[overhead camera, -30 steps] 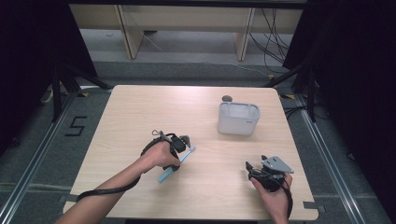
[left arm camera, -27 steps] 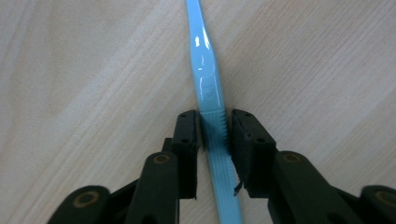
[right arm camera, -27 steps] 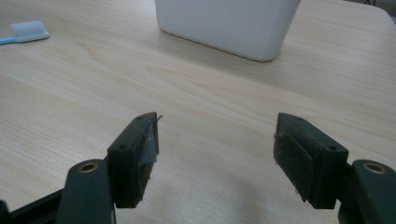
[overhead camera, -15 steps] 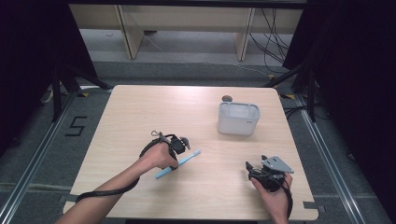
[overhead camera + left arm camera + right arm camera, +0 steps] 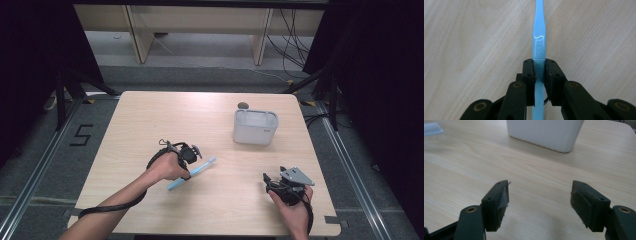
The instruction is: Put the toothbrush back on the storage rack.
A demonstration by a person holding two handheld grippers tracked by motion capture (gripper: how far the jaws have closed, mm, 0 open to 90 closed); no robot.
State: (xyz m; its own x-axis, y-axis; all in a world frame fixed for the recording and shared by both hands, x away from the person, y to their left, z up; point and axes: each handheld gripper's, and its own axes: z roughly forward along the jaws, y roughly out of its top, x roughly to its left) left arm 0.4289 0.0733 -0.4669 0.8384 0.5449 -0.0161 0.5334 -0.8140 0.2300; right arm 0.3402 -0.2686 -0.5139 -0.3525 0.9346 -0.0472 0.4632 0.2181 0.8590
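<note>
Since the earlier frame, the left gripper (image 5: 539, 72) had closed its jaws onto the light blue toothbrush (image 5: 538, 37), which had turned slightly on the table (image 5: 150, 115). The toothbrush lay flat, well apart from the white container (image 5: 255, 127), toward the person's left. The right gripper (image 5: 539, 202) rested near that container, jaws spread wide, holding nothing.

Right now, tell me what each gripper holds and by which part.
The left gripper clamps the blue toothbrush on its ribbed handle. The right gripper is open and holds nothing.
</note>
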